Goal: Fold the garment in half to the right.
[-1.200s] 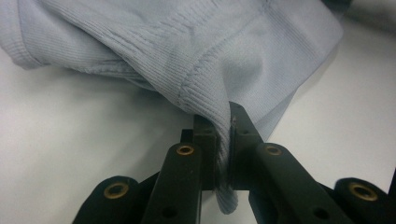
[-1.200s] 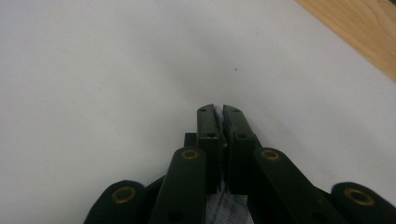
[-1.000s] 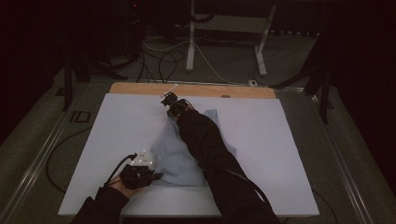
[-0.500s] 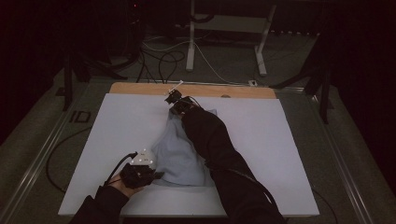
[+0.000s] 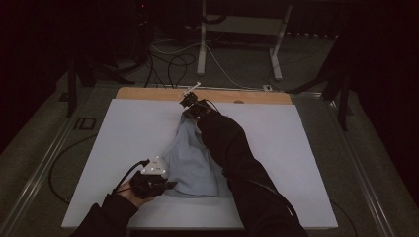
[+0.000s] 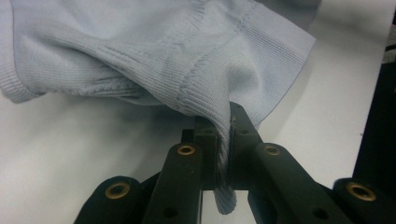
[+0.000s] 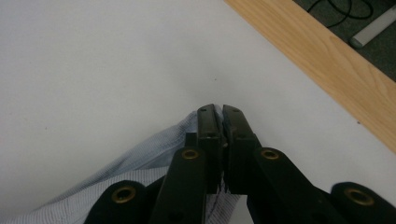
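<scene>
Right arm (image 5: 232, 148) farther forward, outstretched

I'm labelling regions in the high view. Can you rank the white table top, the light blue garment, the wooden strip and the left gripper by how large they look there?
1. White table top, by far.
2. Light blue garment.
3. Wooden strip along the far edge; long but thin, and farther away, so its place against the garment is unsure.
4. Left gripper.
</scene>
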The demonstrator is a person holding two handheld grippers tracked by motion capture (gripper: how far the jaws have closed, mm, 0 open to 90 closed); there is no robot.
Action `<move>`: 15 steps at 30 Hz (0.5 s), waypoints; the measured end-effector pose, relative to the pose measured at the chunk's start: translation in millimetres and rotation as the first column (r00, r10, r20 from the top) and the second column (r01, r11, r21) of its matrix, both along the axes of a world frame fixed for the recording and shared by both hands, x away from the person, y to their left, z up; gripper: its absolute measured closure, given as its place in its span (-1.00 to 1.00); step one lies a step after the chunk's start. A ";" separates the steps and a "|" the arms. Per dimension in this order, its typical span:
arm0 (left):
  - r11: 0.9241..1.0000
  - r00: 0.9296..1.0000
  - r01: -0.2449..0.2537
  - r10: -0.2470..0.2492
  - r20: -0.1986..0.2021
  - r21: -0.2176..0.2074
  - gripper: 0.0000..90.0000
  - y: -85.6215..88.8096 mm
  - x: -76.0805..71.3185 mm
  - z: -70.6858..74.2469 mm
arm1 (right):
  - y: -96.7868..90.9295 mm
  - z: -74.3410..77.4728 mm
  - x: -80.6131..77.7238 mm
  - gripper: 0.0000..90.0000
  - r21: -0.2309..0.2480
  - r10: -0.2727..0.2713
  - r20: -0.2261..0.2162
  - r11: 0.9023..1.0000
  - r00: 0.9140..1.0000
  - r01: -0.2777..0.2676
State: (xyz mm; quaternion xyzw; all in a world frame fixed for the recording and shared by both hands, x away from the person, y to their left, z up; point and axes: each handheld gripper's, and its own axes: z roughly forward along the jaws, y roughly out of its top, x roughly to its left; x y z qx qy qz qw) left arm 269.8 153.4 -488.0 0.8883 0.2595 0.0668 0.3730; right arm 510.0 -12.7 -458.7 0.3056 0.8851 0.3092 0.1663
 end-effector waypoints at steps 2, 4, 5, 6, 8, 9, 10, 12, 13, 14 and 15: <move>1.000 1.000 0.013 -0.013 0.008 -0.004 0.93 -2.0 0.0 2.5 | -3.8 2.8 -0.7 0.94 0.006 0.003 0.002 1.000 1.000 -0.003; 1.000 0.999 0.029 -0.029 0.020 -0.004 0.93 -4.3 0.3 4.9 | -7.7 4.7 -1.4 0.94 0.011 0.005 0.008 1.000 1.000 -0.005; 1.000 0.999 0.029 -0.029 0.020 -0.004 0.93 -4.3 0.3 4.9 | -7.7 4.7 -1.4 0.94 0.011 0.005 0.008 1.000 1.000 -0.005; 1.000 0.999 0.029 -0.029 0.020 -0.004 0.93 -4.3 0.3 4.9 | -9.7 5.9 -1.7 0.94 0.008 0.002 0.012 1.000 1.000 -0.002; 0.998 0.998 0.058 -0.058 0.033 0.001 0.93 -10.0 1.6 11.1 | -18.1 9.9 -1.3 0.94 0.029 0.000 0.010 1.000 1.000 0.000; 0.998 0.997 0.070 -0.071 0.040 0.005 0.93 -11.5 1.8 12.5 | -20.0 11.2 -1.6 0.94 0.031 -0.002 0.011 1.000 1.000 0.001; 0.997 0.996 0.079 -0.079 0.043 0.004 0.93 -13.3 1.7 13.6 | -22.1 13.0 -2.0 0.94 0.033 -0.003 0.015 0.999 1.000 0.002; 0.996 0.995 0.092 -0.092 0.046 0.007 0.93 -16.7 2.8 15.4 | -26.6 16.4 -2.4 0.94 0.040 -0.005 0.021 0.999 1.000 0.004; 0.995 0.994 0.099 -0.099 0.048 0.007 0.93 -18.4 3.1 16.2 | -29.1 18.2 -2.7 0.94 0.046 -0.007 0.022 0.999 1.000 0.006; 0.995 0.993 0.103 -0.104 0.050 0.010 0.93 -20.1 3.5 17.2 | -31.1 19.6 -3.3 0.94 0.050 -0.008 0.024 0.999 1.000 0.007; 0.994 0.993 0.109 -0.109 0.048 0.011 0.93 -21.7 3.9 18.1 | -33.1 21.0 -3.5 0.94 0.045 -0.009 0.028 0.999 1.000 0.007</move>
